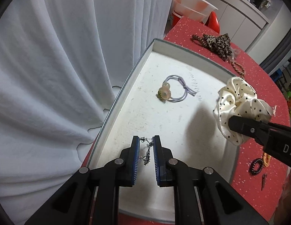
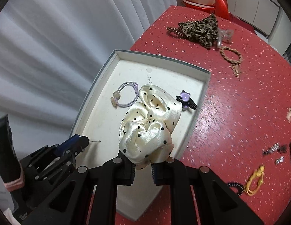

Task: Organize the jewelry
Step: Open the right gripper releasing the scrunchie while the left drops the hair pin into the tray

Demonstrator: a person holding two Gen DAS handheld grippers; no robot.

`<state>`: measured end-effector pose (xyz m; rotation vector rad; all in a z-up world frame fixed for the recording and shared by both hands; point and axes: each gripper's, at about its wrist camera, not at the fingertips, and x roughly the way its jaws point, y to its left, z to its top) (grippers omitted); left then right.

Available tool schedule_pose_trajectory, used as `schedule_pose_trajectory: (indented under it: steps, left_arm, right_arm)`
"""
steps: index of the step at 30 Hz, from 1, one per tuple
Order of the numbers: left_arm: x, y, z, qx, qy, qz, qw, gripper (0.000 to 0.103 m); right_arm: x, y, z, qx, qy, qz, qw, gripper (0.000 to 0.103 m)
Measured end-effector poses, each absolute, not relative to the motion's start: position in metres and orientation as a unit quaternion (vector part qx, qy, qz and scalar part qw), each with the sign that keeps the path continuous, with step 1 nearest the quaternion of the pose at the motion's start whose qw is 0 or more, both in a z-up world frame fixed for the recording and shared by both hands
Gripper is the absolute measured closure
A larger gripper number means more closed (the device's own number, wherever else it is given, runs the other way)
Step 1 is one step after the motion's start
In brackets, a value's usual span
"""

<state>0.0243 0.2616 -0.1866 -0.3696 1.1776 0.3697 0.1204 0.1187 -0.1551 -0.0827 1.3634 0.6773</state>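
A shallow white box lies on the red table. My left gripper is over its near part, jaws narrowly apart with a silver chain earring hanging between the pads. My right gripper is shut on a cream polka-dot scrunchie, held above the box's right side. A lilac hair tie with beads lies inside the box. A purple hair clip lies by the box's right wall.
On the red table lie a leopard scrunchie, a braided brown band, a yellow clip, a black coil tie and small clips. A white curtain hangs left. White tubs stand behind.
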Motion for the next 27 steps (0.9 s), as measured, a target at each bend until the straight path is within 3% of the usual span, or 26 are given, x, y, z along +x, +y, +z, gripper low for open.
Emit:
schedule_pose_trajectory:
  steps: [17,20,22,24,27]
  left_arm:
    - [0.030,0.254,-0.216,-0.147,0.579,0.180,0.781,0.087]
    - [0.031,0.253,-0.218,-0.140,0.582,0.182,0.780,0.087]
    - [0.030,0.252,-0.217,-0.138,0.581,0.182,0.781,0.087]
    - [0.029,0.252,-0.216,-0.139,0.579,0.186,0.782,0.087]
    - [0.028,0.252,-0.215,-0.136,0.578,0.186,0.783,0.087]
  right_arm:
    - [0.128,0.138,-0.205,-0.045,0.646,0.310,0.697,0.083]
    - [0.127,0.136,-0.210,-0.039,0.652,0.311,0.690,0.074]
    - [0.128,0.135,-0.208,-0.037,0.653,0.311,0.689,0.062]
    - [0.131,0.131,-0.205,-0.031,0.650,0.315,0.690,0.044]
    - [0.131,0.125,-0.193,-0.023,0.644,0.321,0.693,0.038]
